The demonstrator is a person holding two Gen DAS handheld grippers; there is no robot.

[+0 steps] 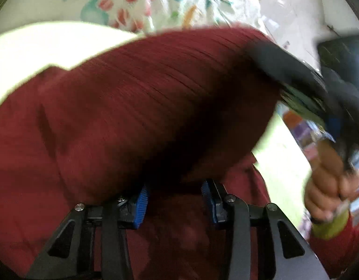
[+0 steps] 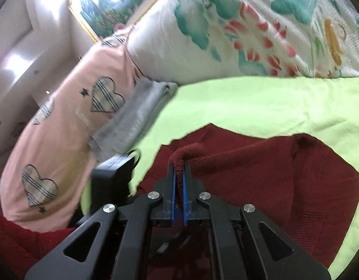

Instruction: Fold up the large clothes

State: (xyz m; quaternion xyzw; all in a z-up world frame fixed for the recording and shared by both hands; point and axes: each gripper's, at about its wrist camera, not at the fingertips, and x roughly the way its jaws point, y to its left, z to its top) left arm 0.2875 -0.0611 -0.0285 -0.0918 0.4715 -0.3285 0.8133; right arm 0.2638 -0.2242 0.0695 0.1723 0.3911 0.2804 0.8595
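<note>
A dark red knitted sweater [image 1: 137,107] fills most of the left wrist view, blurred, with a thick fold of it raised across the middle of the picture. The left gripper [image 1: 174,203] is seen at the bottom edge, its blue pads [image 1: 140,206] set apart with red cloth lying between and above them; whether the pads press on the cloth cannot be told. At the right, a hand [image 1: 328,186] with a yellow-green cuff is wrapped round the dark handle of the other gripper, which meets the raised fold at its far end. Behind the sweater a pale green sheet [image 1: 39,53] and a white quilt [image 1: 137,2] printed with teal and red shapes are seen.

In the right wrist view the sweater [image 2: 261,175] is spread on the green sheet [image 2: 261,102] of a bed. The right gripper [image 2: 178,182] is closed tight on a rolled edge of the sweater, which is pinched between the blue pads [image 2: 172,191] and lifted off the rest of the cloth. To the left a pink pillow [image 2: 62,126] with checked hearts is seen, with a folded grey garment [image 2: 135,116] just beside it. The printed quilt [image 2: 237,30] lies along the far side of the sheet, and a framed picture [image 2: 109,4] is set against the wall beyond
</note>
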